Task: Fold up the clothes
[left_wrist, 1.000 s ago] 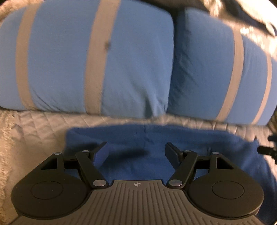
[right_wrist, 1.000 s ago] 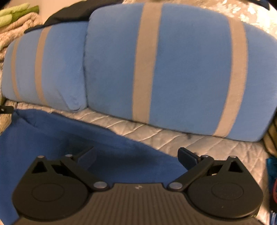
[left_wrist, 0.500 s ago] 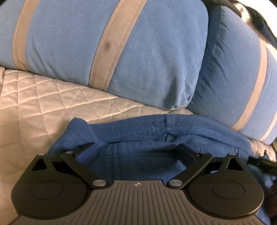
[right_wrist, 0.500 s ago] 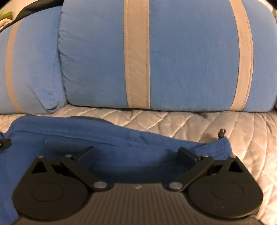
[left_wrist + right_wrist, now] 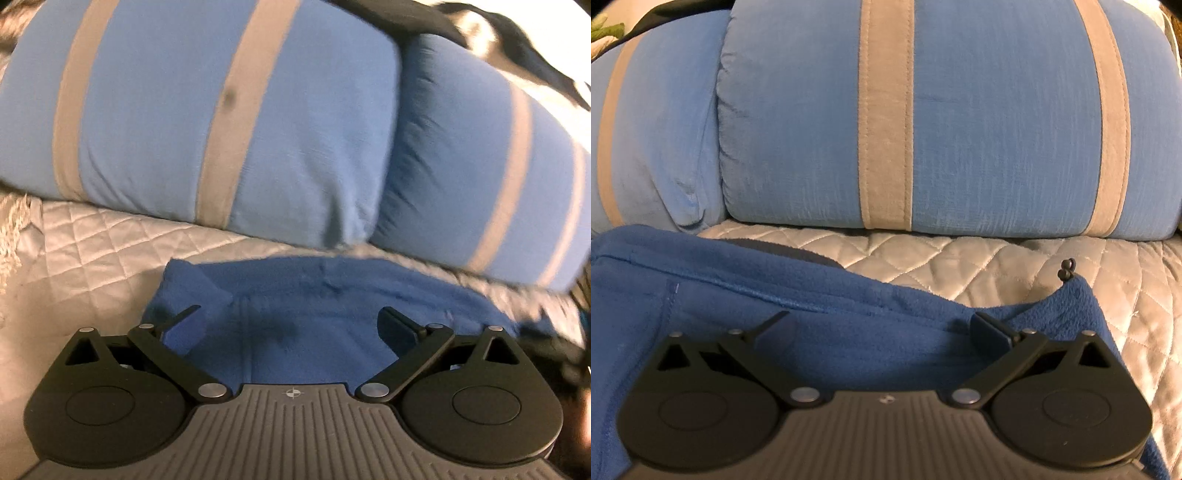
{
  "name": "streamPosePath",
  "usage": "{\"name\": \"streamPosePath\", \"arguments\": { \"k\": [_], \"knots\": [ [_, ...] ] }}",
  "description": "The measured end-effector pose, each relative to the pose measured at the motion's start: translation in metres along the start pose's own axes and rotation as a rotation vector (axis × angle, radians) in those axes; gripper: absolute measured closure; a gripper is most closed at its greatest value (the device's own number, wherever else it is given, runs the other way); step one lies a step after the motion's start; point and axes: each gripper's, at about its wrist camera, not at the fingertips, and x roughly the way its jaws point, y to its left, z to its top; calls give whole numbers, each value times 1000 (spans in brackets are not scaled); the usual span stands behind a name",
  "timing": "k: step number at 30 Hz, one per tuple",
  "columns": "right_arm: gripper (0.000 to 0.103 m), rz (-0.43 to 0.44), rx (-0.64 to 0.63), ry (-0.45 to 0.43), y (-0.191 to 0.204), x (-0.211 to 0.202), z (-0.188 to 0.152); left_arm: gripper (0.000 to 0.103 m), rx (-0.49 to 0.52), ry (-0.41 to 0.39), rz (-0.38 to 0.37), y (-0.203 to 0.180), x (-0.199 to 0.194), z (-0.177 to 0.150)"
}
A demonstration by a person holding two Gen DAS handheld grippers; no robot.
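Fleece garment point(image 5: 849, 332) cut off below; left tongs point(image 5: 291, 321), right tongs point(image 5: 882, 325) spread, pinching nothing.

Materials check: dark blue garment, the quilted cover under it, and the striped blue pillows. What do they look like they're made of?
Dark blue garment: looks like fleece, matte with a fuzzy, napped surface.
Quilted silver-grey cover: probably satin-like synthetic; it has a soft sheen and diamond stitching.
Light blue pillows with grey stripes: woven cloth, maybe cotton or linen blend; fine slubby weave lines, matte, stitched-on stripe bands.
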Motion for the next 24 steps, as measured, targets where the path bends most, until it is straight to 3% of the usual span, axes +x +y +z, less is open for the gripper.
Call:
{"name": "streamPosePath", "arguments": {
  "k": [2, 4, 6, 10, 13, 18, 21, 24],
  "knots": [
    [1, -3, -4, -2, 1, 1, 0, 2, 49, 31, 4, -1, -2, -12],
    [1, -4, -4, -2, 2, 1, 1, 2, 55, 83, 74, 7, 20, -32],
    [0, -3, -3, -4, 2, 0, 1, 0, 10, 66, 68, 21, 39, -52],
    [0, -11, -13, 4, 5, -1, 3, 0, 15, 10, 72, 21, 40, -55],
    [0, -20, -13, 72, 5, -9, 15, 0, -13, -3, 44, 26, 39, -56],
    [0, 57, -77, 123, -9, -59, 27, 0, -12, -7, 44, 29, 36, -55],
    [0, 81, -19, 107, -31, -74, 10, 0, -10, -12, 44, 28, 33, -56],
    [0, 59, 70, 117, -48, -61, -18, 0, -6, -10, 47, 28, 34, -56]
  ]
}}
